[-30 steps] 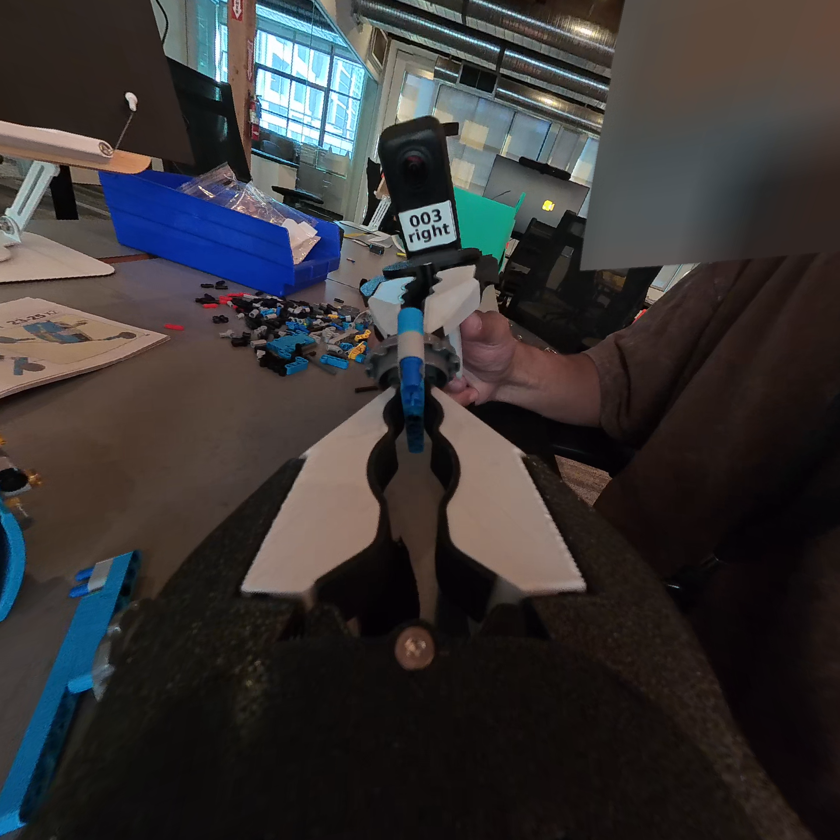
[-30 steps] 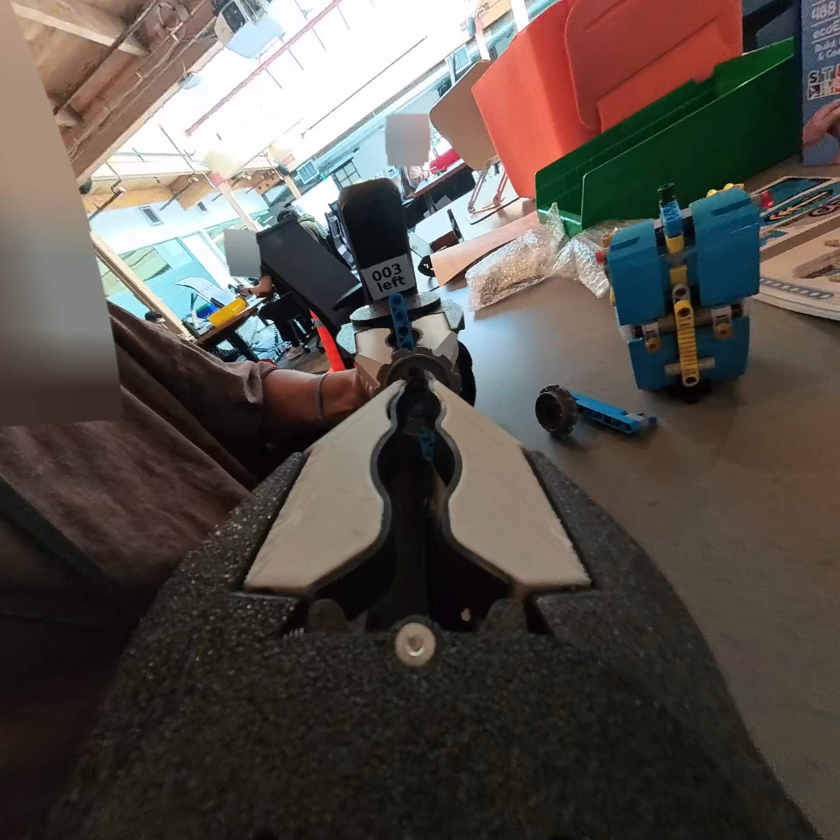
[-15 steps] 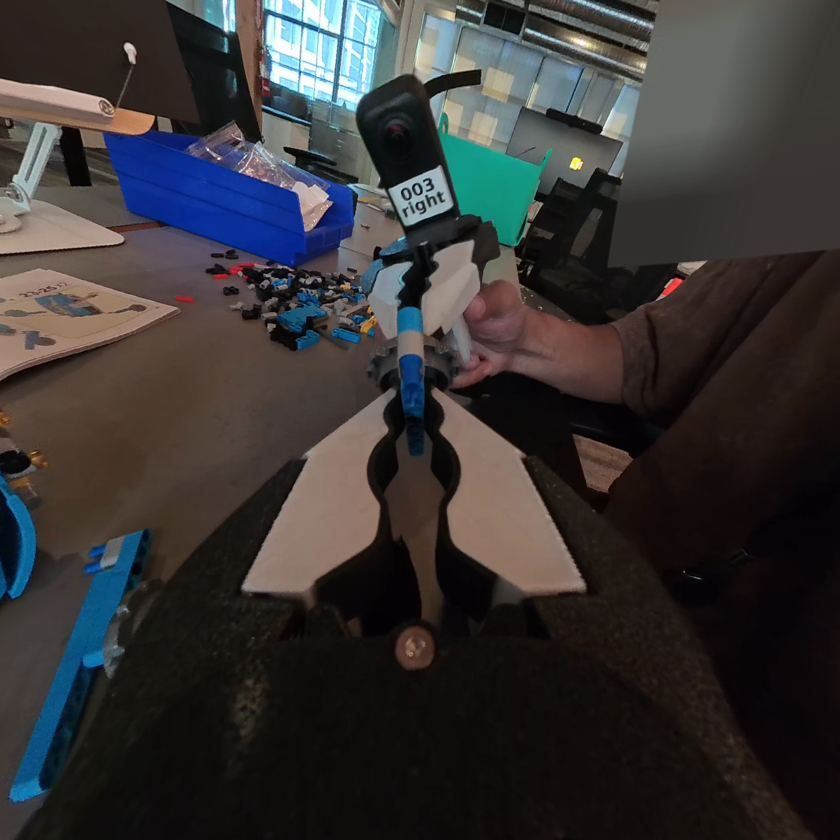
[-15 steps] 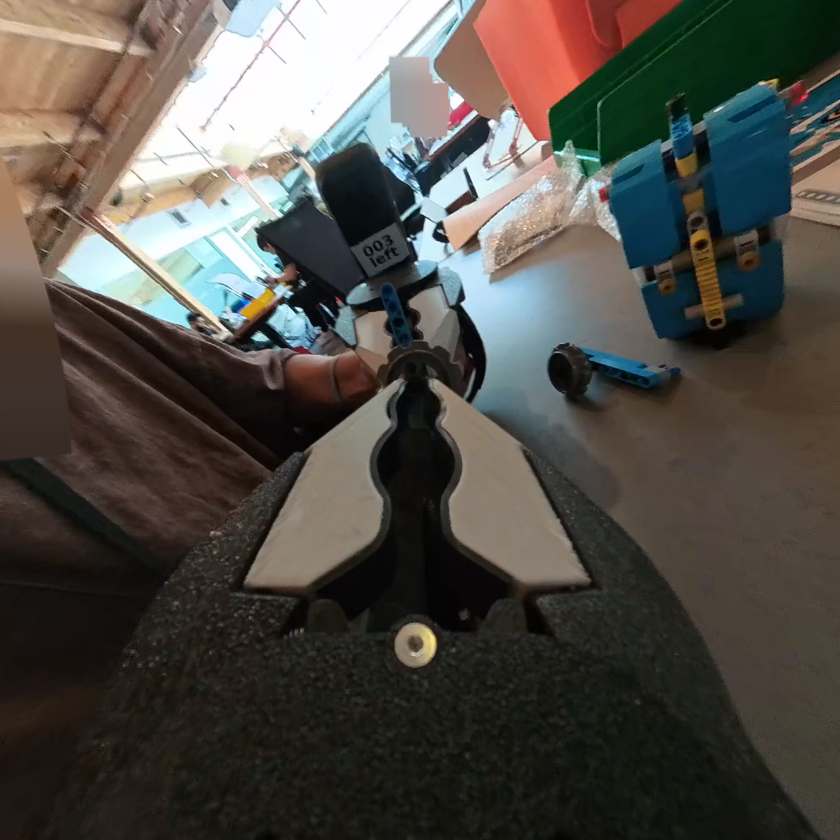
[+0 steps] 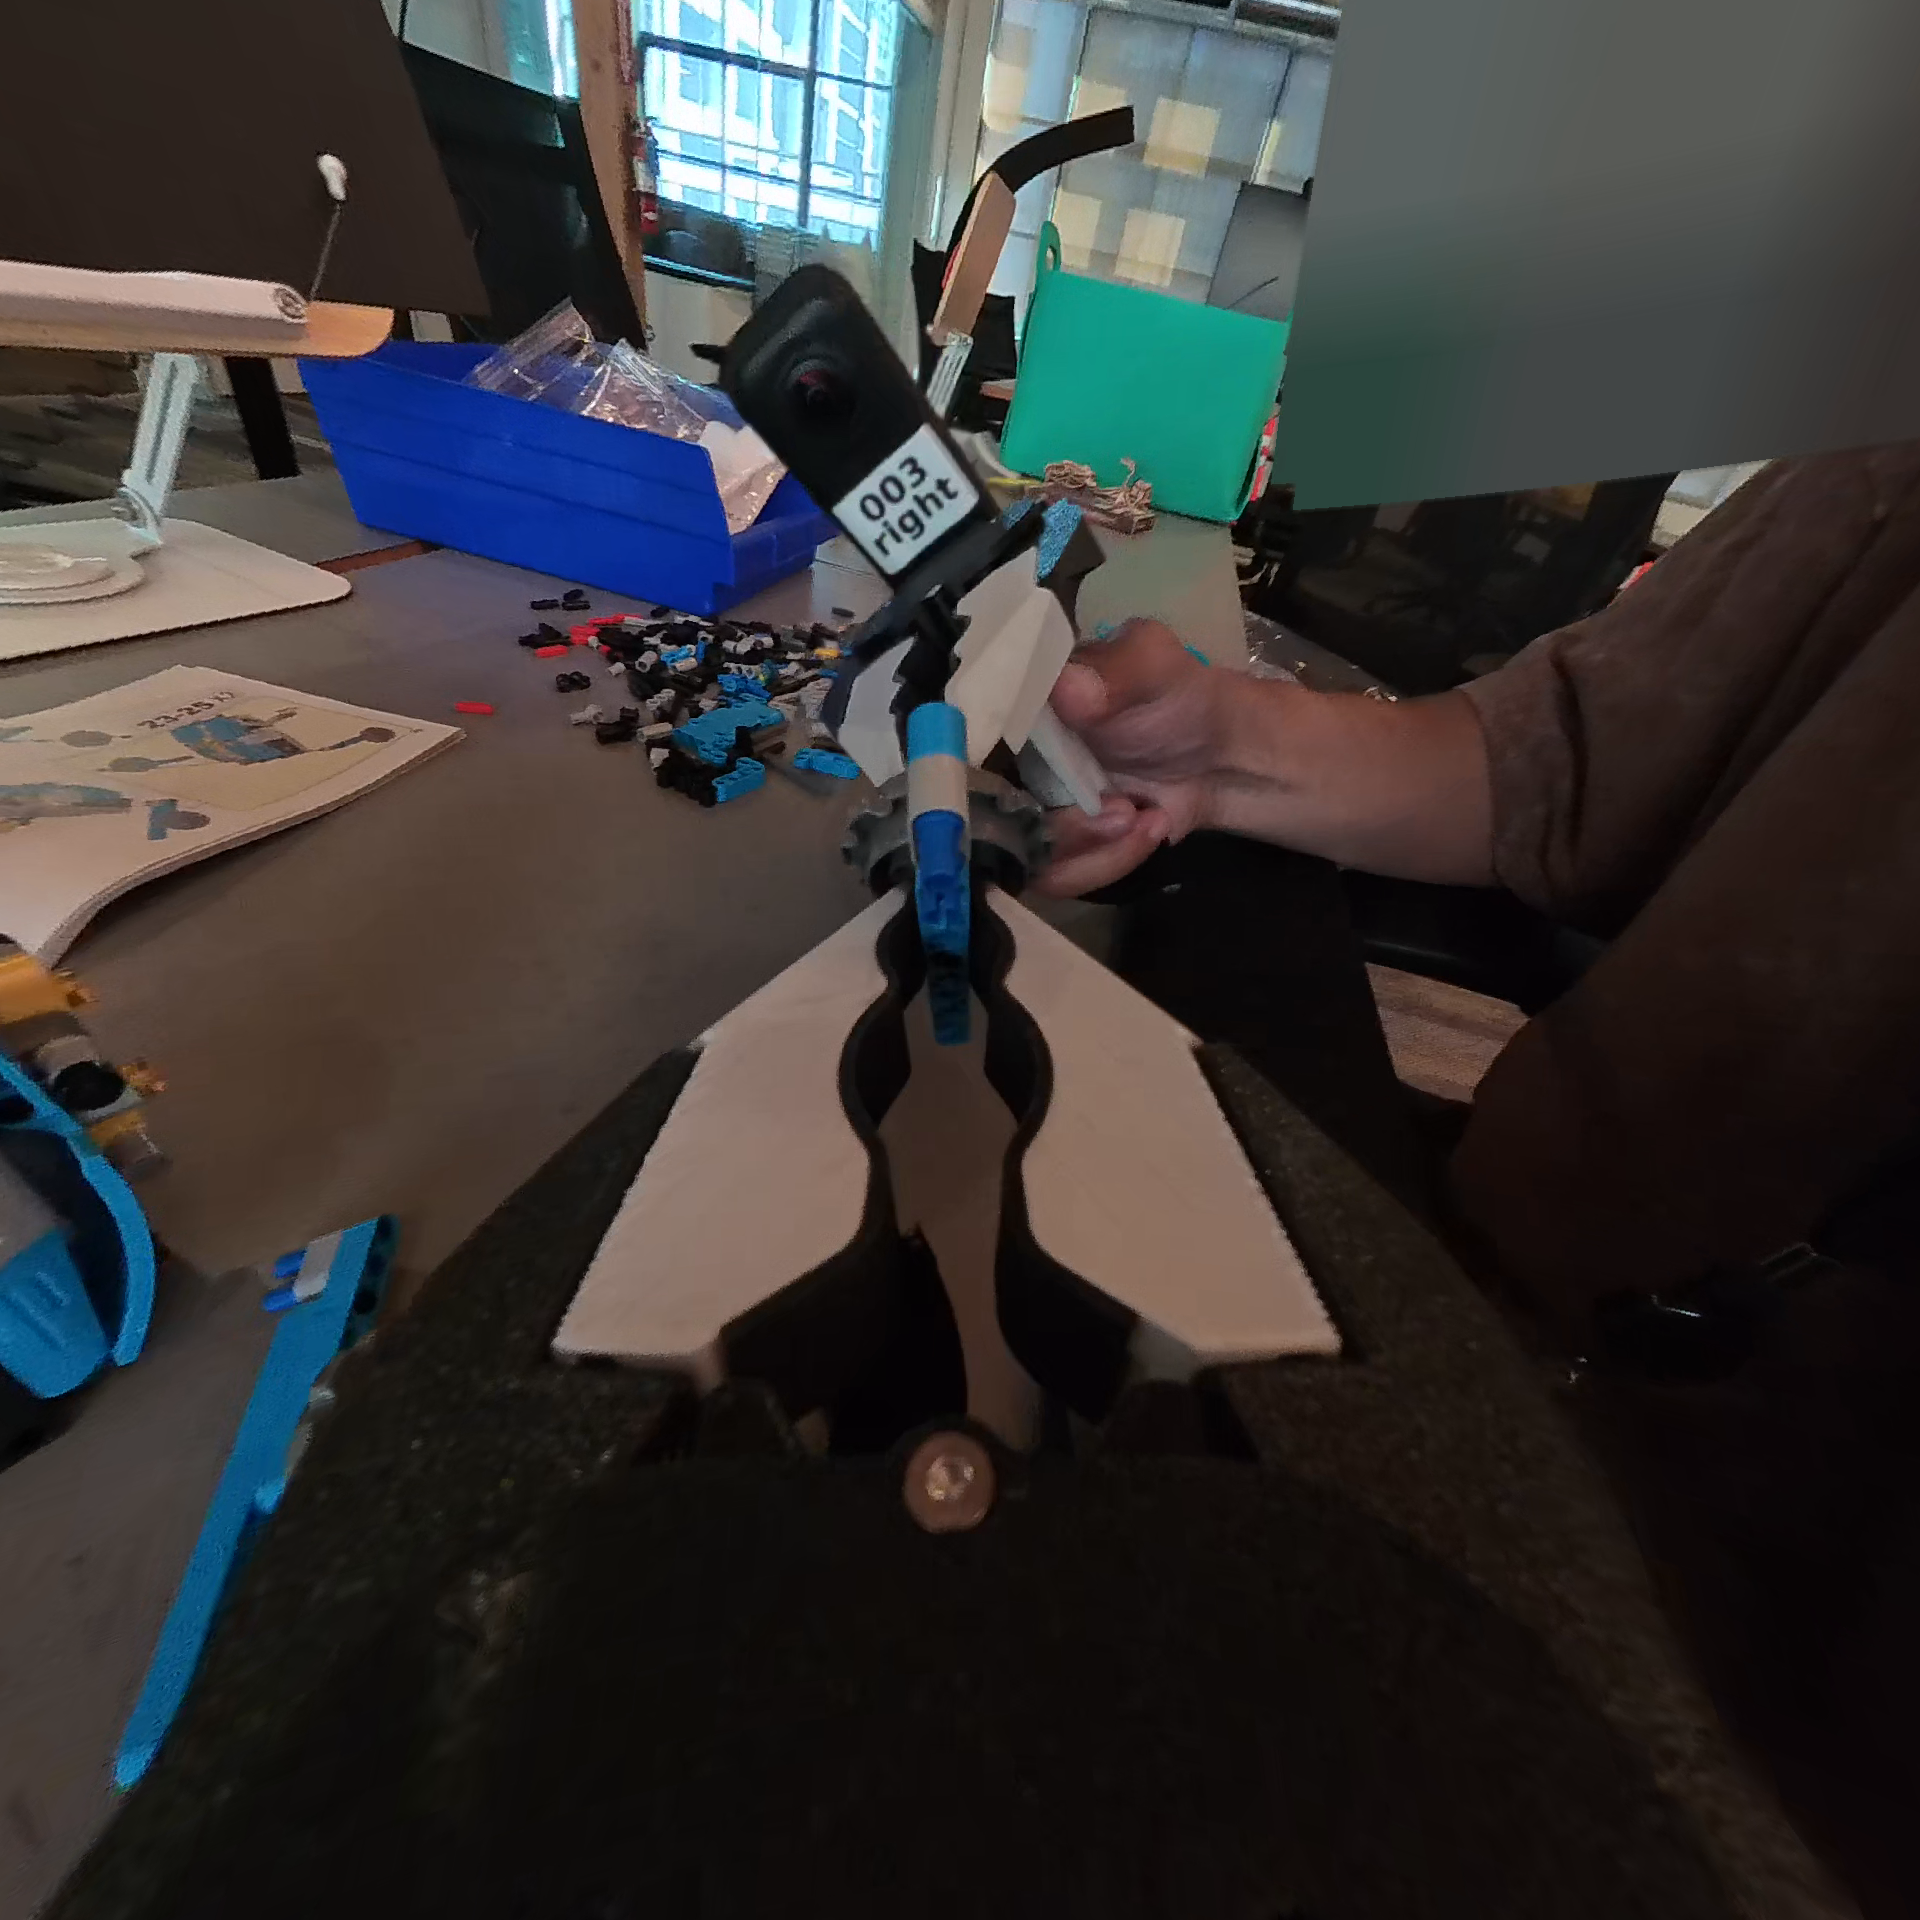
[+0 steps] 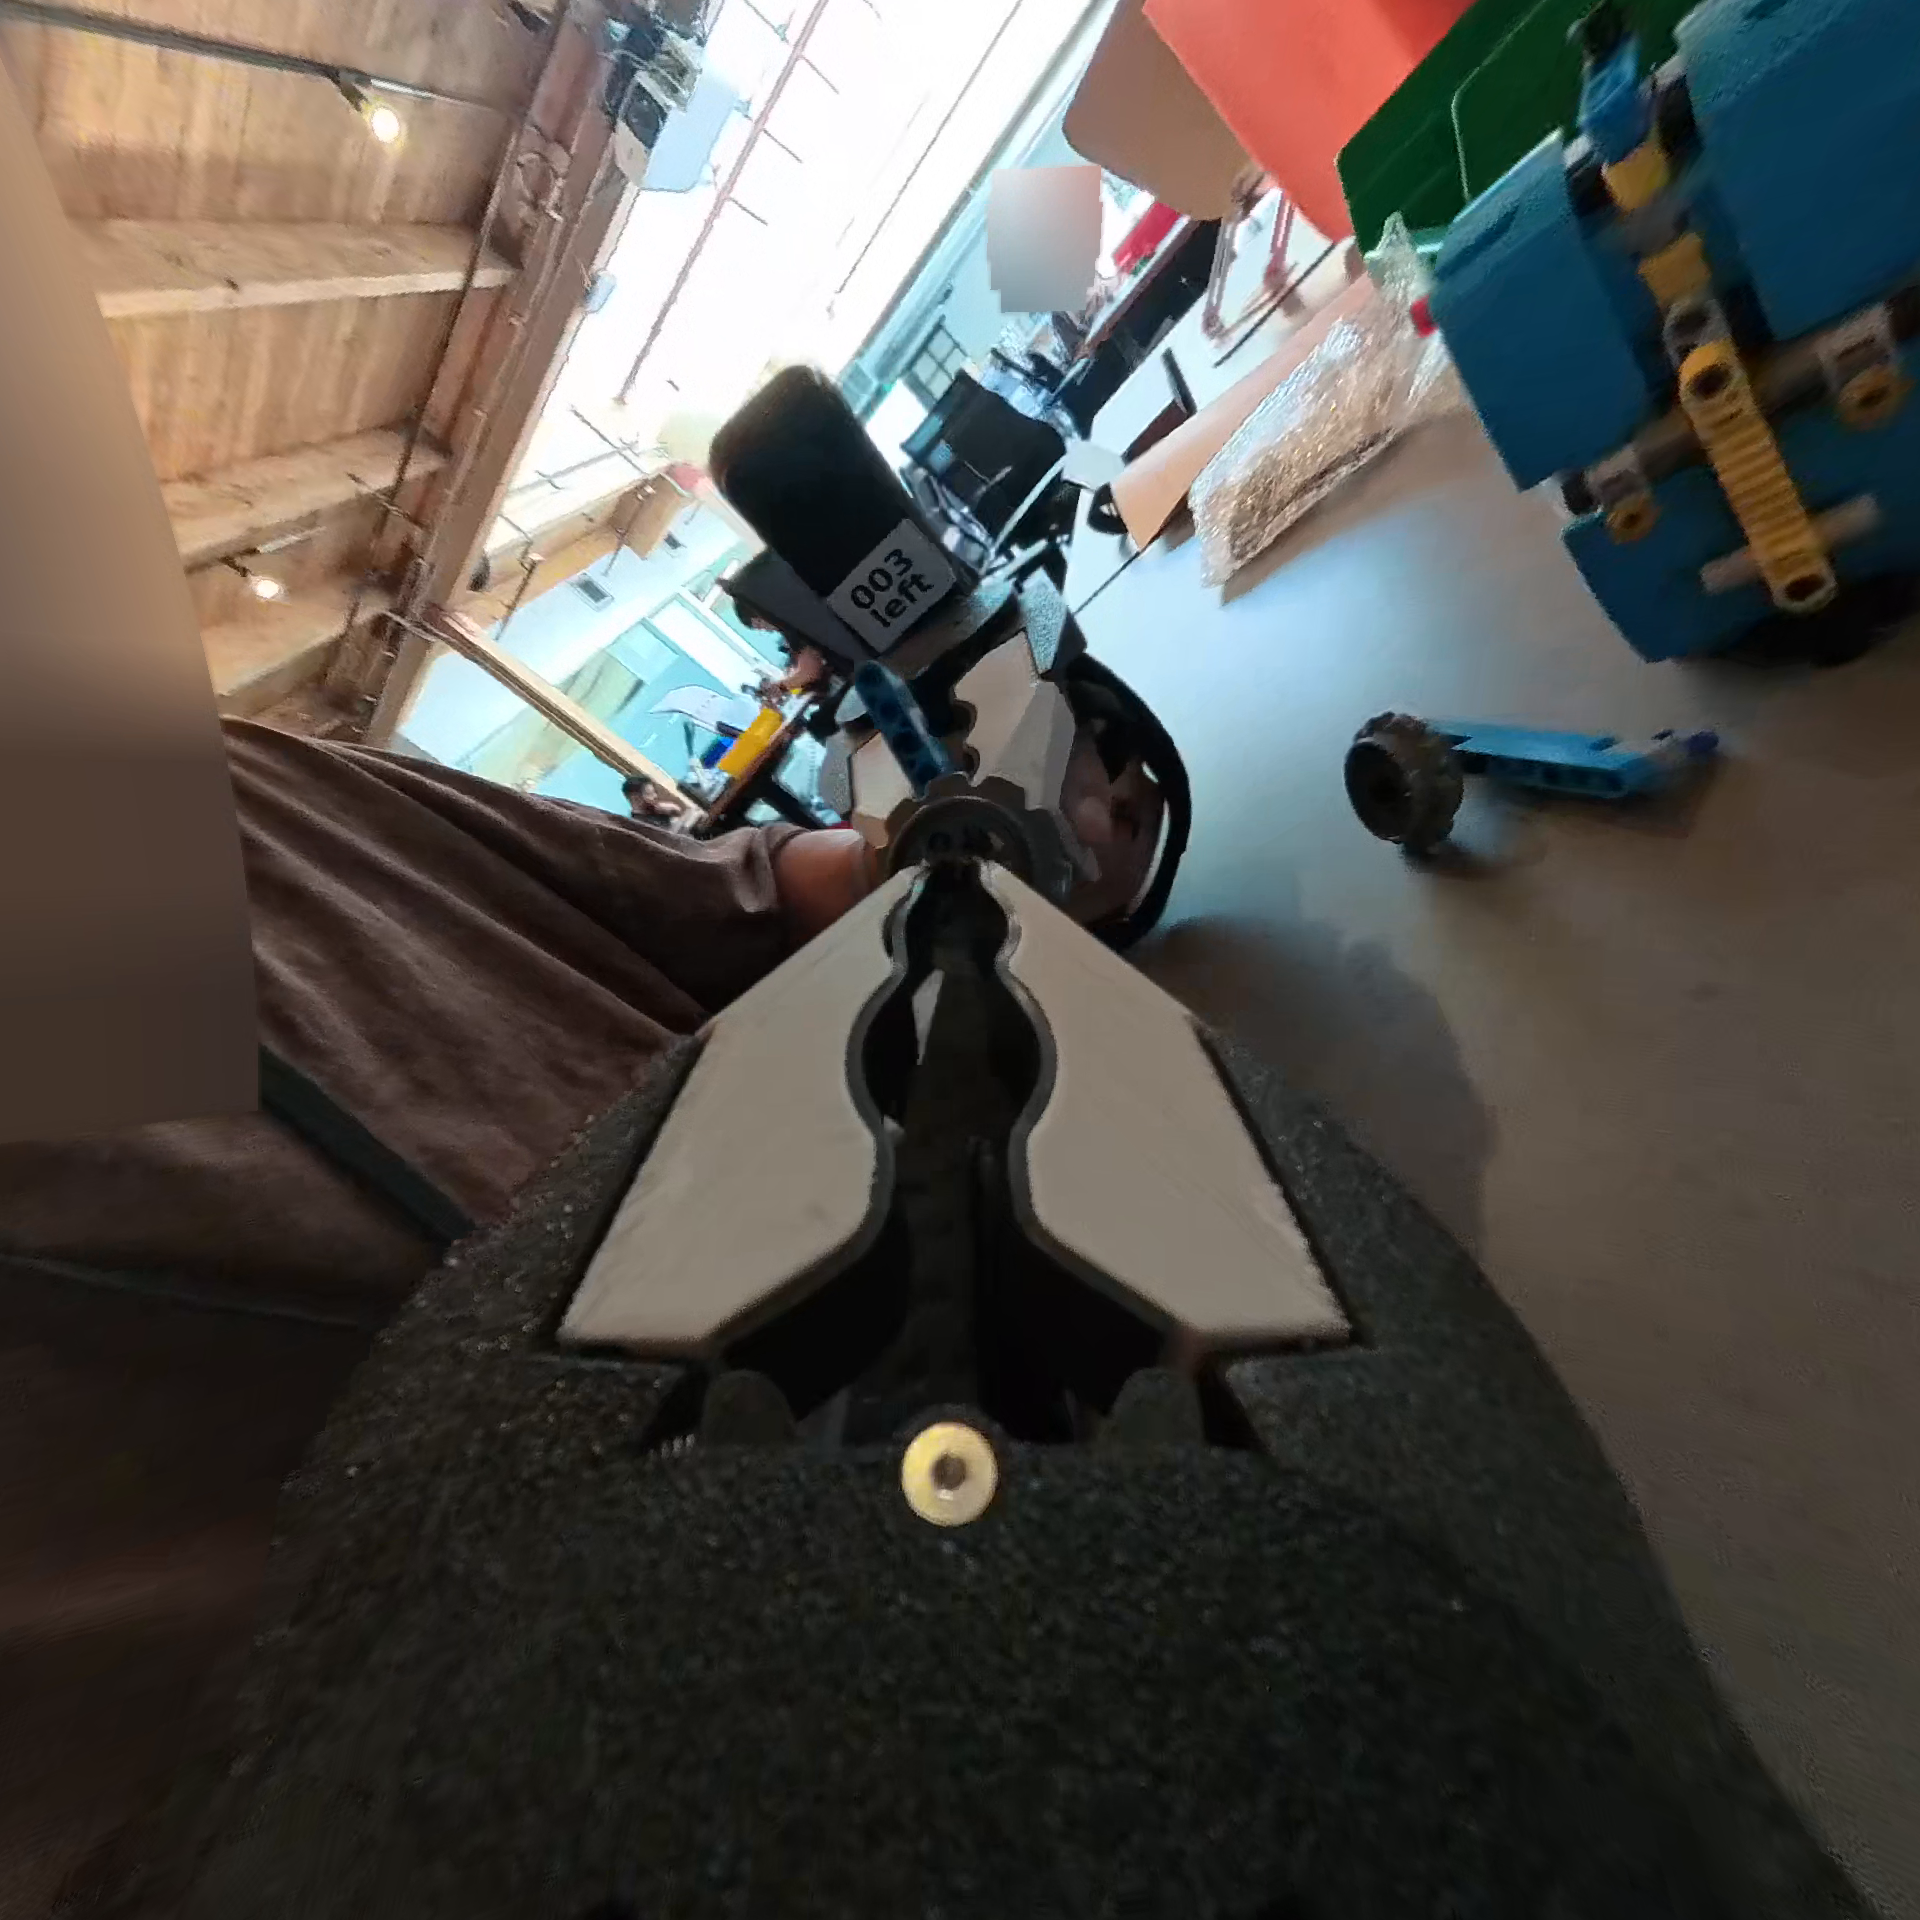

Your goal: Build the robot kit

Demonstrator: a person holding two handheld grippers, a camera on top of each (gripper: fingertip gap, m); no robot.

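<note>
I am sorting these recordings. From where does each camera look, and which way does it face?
Left wrist view: sits on left claw, faces the right claw, hand, parts pile.
Right wrist view: sits on right claw, faces the left claw, blue model.
Shared: dark gear with blue beam.
</note>
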